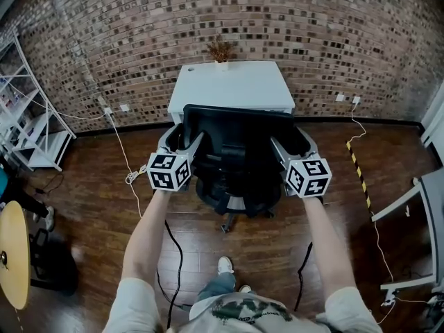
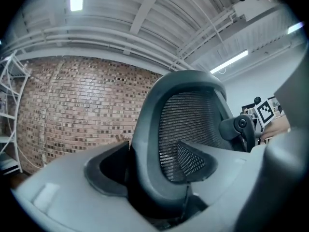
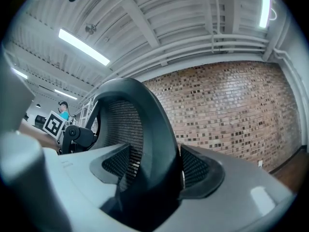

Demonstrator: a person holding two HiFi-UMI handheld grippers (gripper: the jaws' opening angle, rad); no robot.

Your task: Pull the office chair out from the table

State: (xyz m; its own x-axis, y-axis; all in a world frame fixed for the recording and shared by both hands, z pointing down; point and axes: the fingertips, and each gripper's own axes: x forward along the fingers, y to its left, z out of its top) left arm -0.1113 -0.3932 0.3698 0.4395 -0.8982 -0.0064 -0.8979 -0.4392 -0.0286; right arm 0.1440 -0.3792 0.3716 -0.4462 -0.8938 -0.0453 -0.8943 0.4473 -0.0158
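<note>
Head view: we hold the office chair [image 1: 236, 151] by its black backrest [image 1: 239, 127], which is turned toward us. Our left gripper [image 1: 186, 136] is on the 9 o'clock edge of the backrest and our right gripper [image 1: 290, 139] on the 3 o'clock edge. Both point toward 12 o'clock. The chair stands on the wooden floor [image 1: 104, 186], close against the near side of the white table [image 1: 232, 85], which lies at 12 o'clock from it. The top of the backrest overlaps the table's front edge in this view, and the wheeled base [image 1: 229, 217] shows at 6 o'clock. A small dried plant [image 1: 220, 49] stands at the table's far edge, before the brick wall [image 1: 139, 33].

In the left gripper view the curved grey frame [image 2: 145, 129] of the backrest sits deep between the jaws. The dark pads [image 2: 108, 170] lie against it, so these tongs are clamped on the frame. In the right gripper view we see the same: the pads [image 3: 203, 173] press on the frame from both sides.
</note>
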